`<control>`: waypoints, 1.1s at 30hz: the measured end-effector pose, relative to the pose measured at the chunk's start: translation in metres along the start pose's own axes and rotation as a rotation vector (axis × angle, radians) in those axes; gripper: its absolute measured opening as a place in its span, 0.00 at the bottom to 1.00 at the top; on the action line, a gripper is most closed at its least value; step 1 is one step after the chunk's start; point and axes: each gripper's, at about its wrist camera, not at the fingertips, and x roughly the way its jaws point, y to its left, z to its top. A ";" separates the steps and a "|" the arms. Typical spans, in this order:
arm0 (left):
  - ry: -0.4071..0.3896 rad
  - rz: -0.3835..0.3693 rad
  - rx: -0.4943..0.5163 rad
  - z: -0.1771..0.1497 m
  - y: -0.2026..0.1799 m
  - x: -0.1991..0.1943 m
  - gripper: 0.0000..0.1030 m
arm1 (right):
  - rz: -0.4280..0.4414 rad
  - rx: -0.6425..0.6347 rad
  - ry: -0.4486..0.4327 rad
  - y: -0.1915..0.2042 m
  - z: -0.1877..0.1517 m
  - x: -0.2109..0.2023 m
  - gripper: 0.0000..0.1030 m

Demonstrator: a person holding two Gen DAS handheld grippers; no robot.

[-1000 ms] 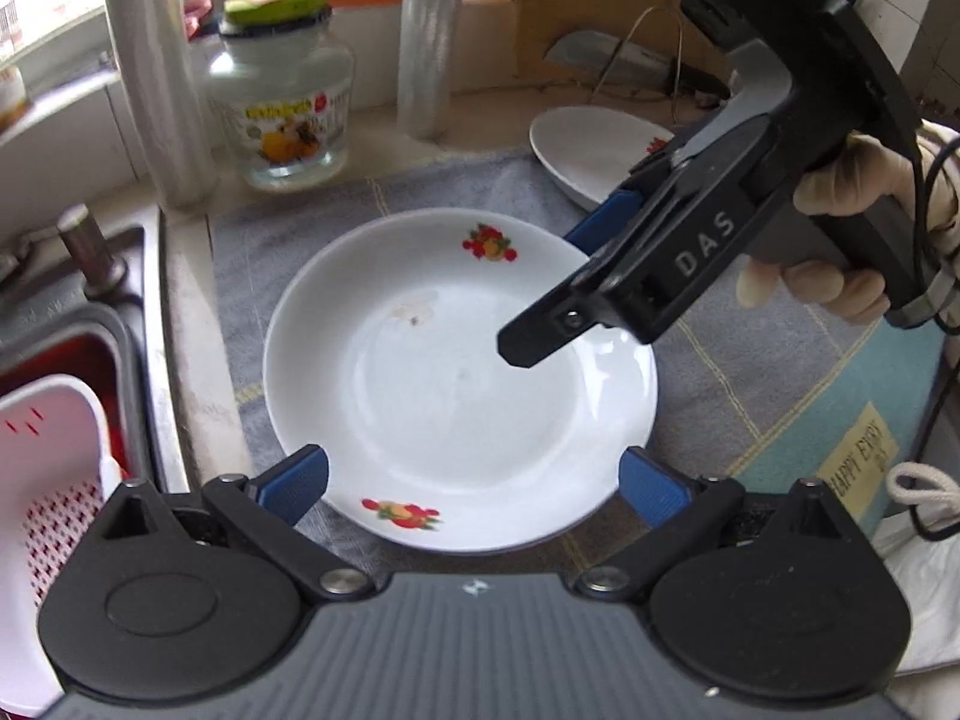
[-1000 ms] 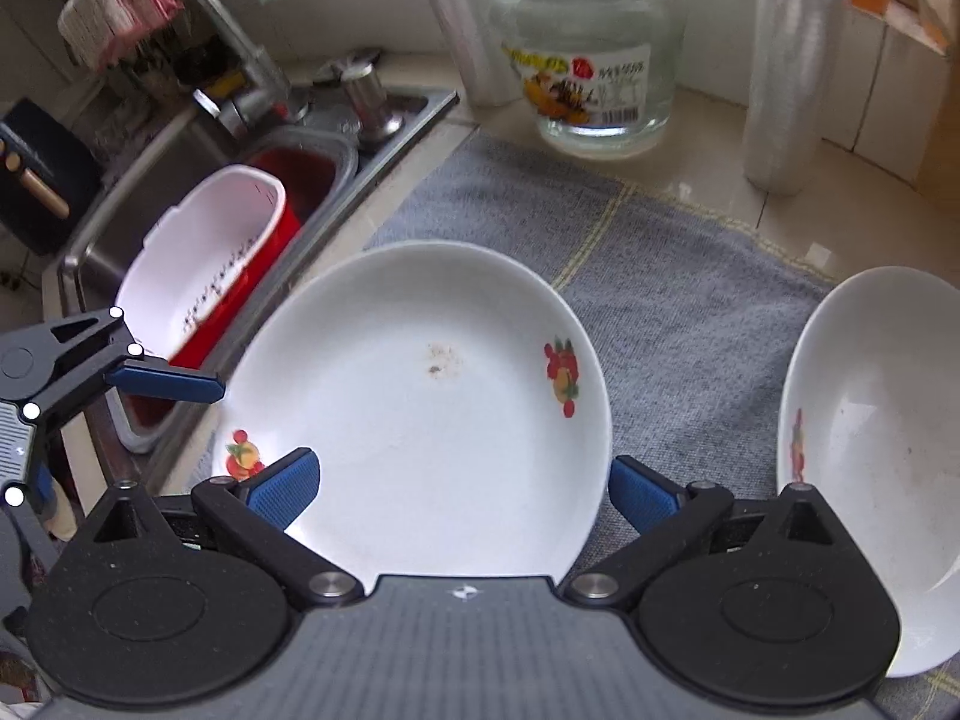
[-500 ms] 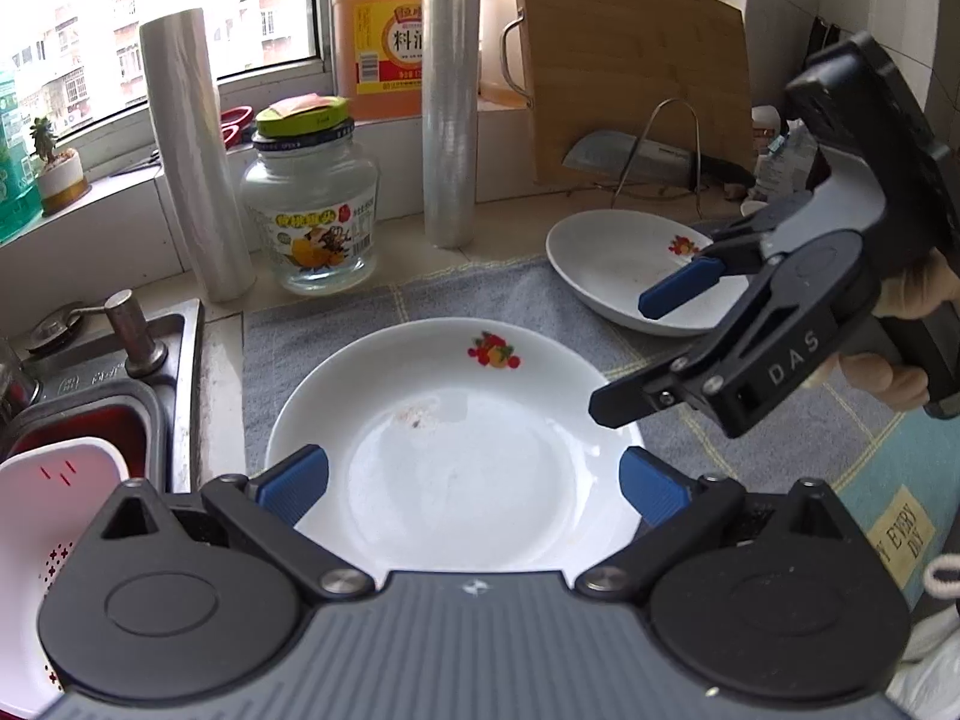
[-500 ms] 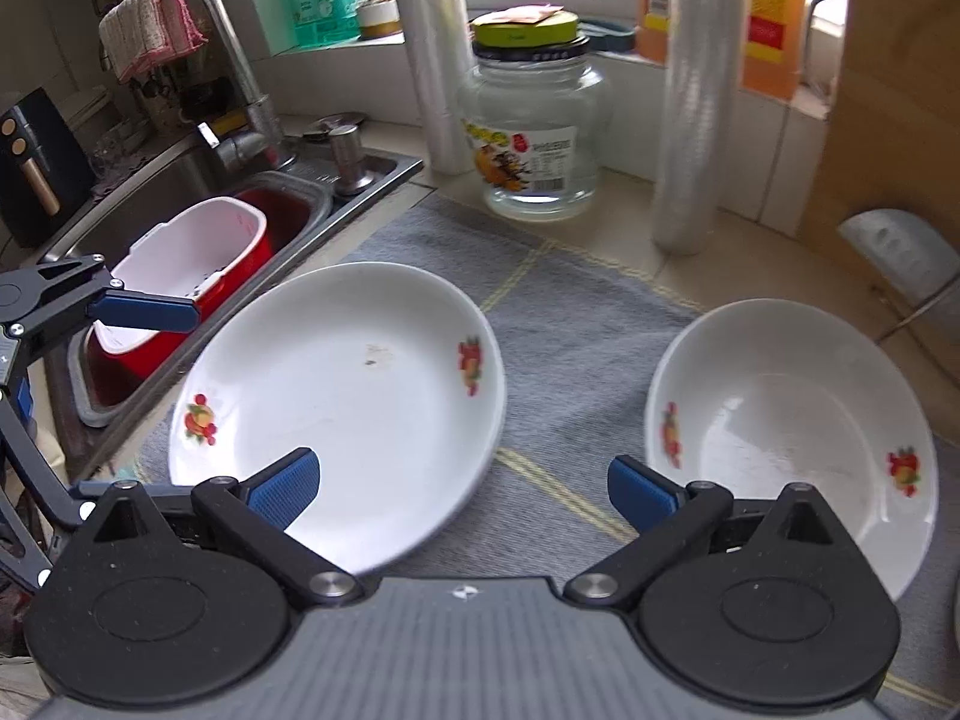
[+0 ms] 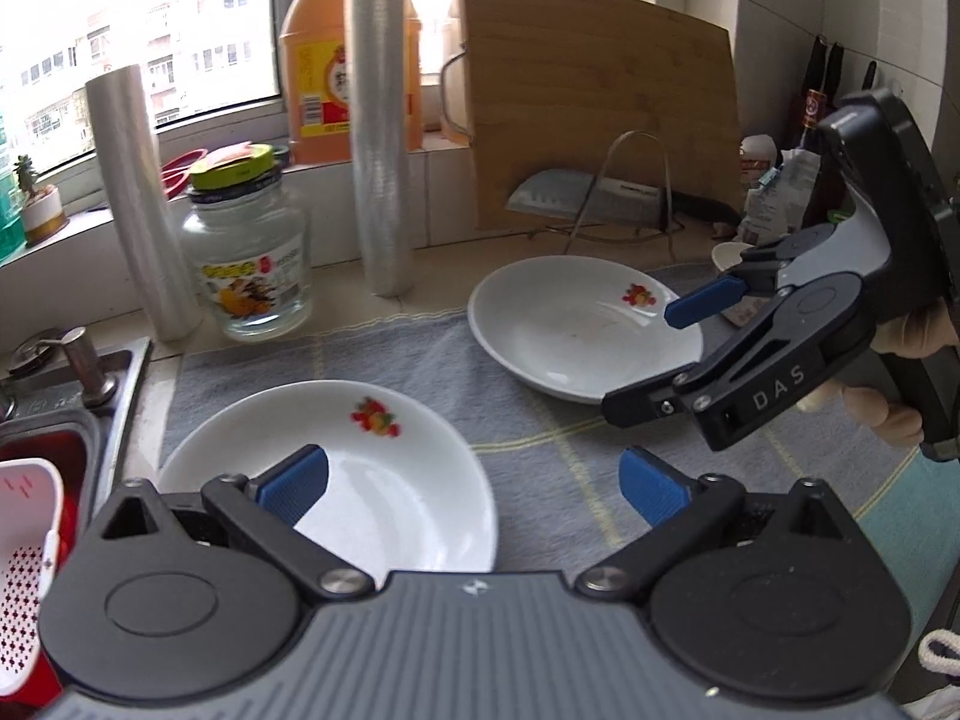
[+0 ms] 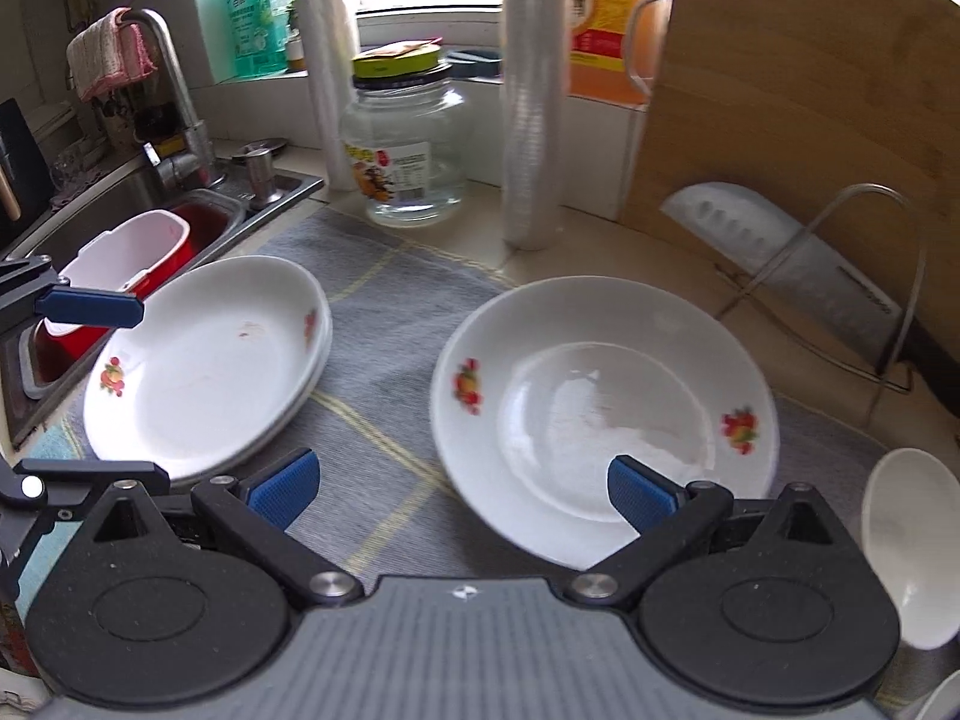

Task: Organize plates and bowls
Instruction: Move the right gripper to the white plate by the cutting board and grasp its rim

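On a grey mat (image 6: pixel 384 360) beside the sink, two stacked plates (image 6: pixel 204 372) are seen at the mat's sink-side edge, while a single flowered plate (image 6: pixel 600 414) lies near its far edge, below the cutting board. Both the right gripper (image 6: pixel 462 489) and the left gripper (image 5: pixel 474 483) are held spread and empty. The single plate appears next: its near rim must be pinched before it is stacked.

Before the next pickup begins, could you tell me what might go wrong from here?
1. The left stack of plates sits near the sink edge; a nudge could push it over.
2. The right tongs are open around the single plate's near rim; a shallow grip on glazed ware might slip.
3. The cleaver in its wire rack lies just behind that plate.
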 end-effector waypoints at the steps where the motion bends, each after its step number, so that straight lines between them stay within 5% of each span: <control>1: -0.002 -0.005 0.010 0.002 -0.006 0.002 0.99 | -0.006 0.003 -0.003 -0.007 -0.001 -0.003 1.00; 16: 0.081 0.014 0.064 0.013 -0.082 0.069 0.99 | -0.047 -0.012 0.029 -0.084 0.003 0.000 1.00; 27: 0.172 0.003 0.024 0.009 -0.093 0.125 1.00 | 0.024 -0.005 0.128 -0.112 0.024 0.040 1.00; 33: 0.127 0.009 0.008 0.008 -0.090 0.130 1.00 | 0.069 0.023 0.195 -0.123 0.029 0.069 1.00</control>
